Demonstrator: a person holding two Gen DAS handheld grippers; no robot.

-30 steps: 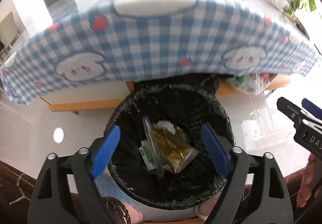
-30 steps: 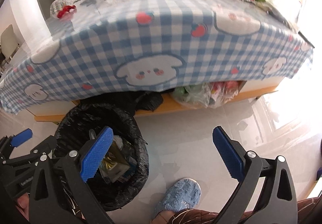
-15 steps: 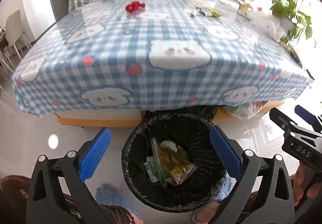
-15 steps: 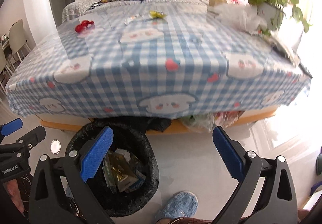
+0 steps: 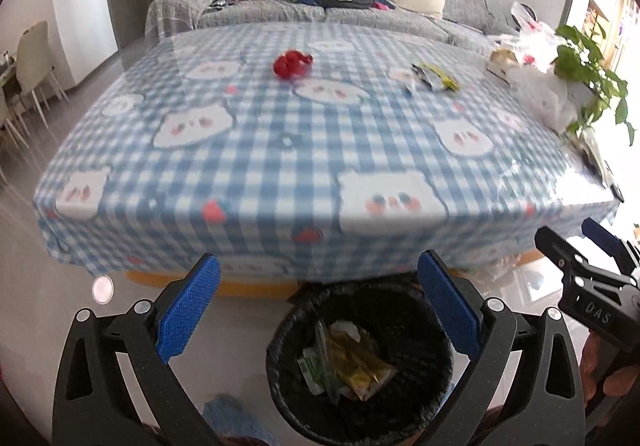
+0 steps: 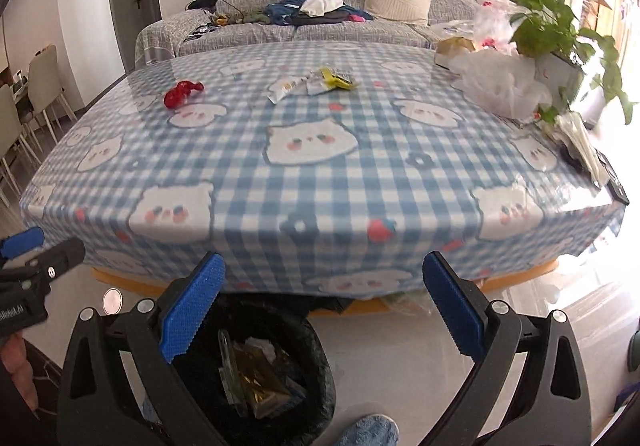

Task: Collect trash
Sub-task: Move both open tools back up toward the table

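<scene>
A black-lined bin (image 5: 360, 362) stands on the floor by the table's near edge, holding a gold wrapper (image 5: 360, 366), a green-white packet and a clear lid. My left gripper (image 5: 320, 306) hangs open above it with nothing between its fingers. My right gripper (image 6: 324, 302) is open too and empty, with the bin (image 6: 264, 370) low at its left. On the blue checked tablecloth (image 6: 312, 173) lie a red crumpled wrapper (image 6: 182, 93), a white packet (image 6: 284, 87) and a yellow wrapper (image 6: 338, 78). From the left wrist, the red wrapper (image 5: 291, 63) and yellow wrapper (image 5: 434, 77) lie at the far side.
A potted plant (image 6: 560, 37) and white plastic bags (image 6: 496, 81) crowd the table's right end. A grey sofa (image 6: 320, 17) with clothes stands behind. Chairs (image 6: 40, 85) are at the left. A blue slipper (image 6: 372, 432) is on the floor beside the bin.
Both grippers have risen from just over the bin, so the whole tabletop has come into view. The left jaws have widened. The trash stays in the bin.
</scene>
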